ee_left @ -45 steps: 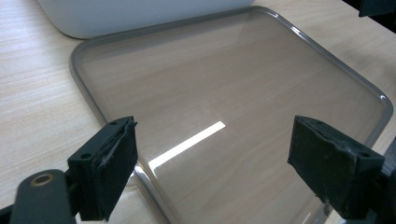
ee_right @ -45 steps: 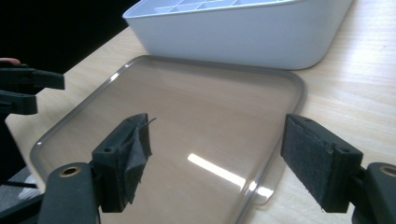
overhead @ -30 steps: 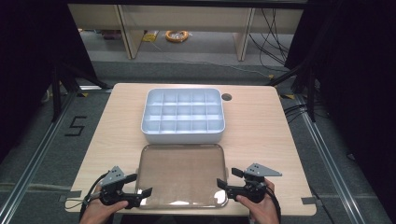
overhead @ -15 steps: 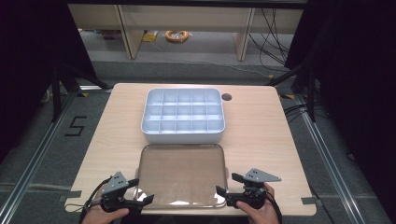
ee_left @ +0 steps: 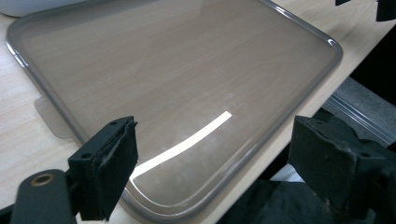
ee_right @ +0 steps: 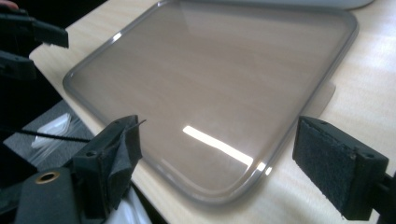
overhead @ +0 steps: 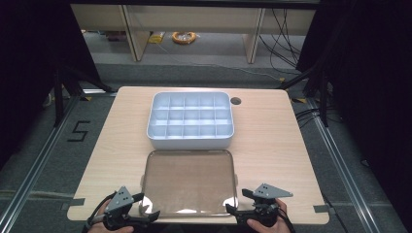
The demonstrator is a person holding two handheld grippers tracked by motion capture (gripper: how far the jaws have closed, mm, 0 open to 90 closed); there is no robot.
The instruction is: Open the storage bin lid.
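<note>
Lid (overhead: 188, 180), clear and smoke-tinted, lies flat at the near edge of the desk (overhead: 272, 131), its front rim almost flush with that edge. Just behind it, close to its far rim, sits the white divided box (overhead: 190, 120) in the middle of the desk. My left gripper (overhead: 145, 208) is at the lid's near left corner and my right gripper (overhead: 234, 205) at its near right corner, both low over the desk's near edge. In the left gripper view my jaws stand wide apart astride that corner, pads clear of the rim, holding nothing. In the right gripper view the jaws have just been opening and now gape just as wide, the lid's corner between them but untouched by either pad.
</note>
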